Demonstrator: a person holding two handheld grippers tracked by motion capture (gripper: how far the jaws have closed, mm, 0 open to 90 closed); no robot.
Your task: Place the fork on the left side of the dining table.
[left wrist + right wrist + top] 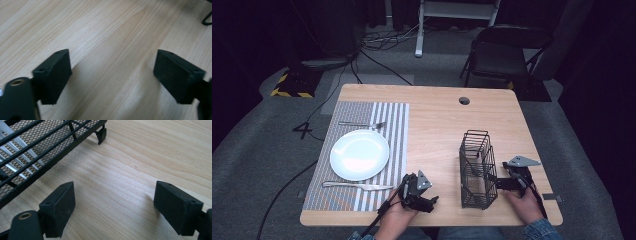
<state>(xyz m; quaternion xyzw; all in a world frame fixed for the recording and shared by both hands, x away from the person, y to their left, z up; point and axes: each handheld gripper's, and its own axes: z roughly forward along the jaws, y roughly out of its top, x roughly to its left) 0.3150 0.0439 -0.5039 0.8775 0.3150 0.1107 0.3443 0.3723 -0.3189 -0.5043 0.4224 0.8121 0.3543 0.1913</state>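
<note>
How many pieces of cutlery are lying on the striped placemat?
2: a fork beyond the plate and a knife on its near side. The wire basket may hide more.

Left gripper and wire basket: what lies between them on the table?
Nothing: the high view shows bare wood between the left gripper and the basket.
</note>
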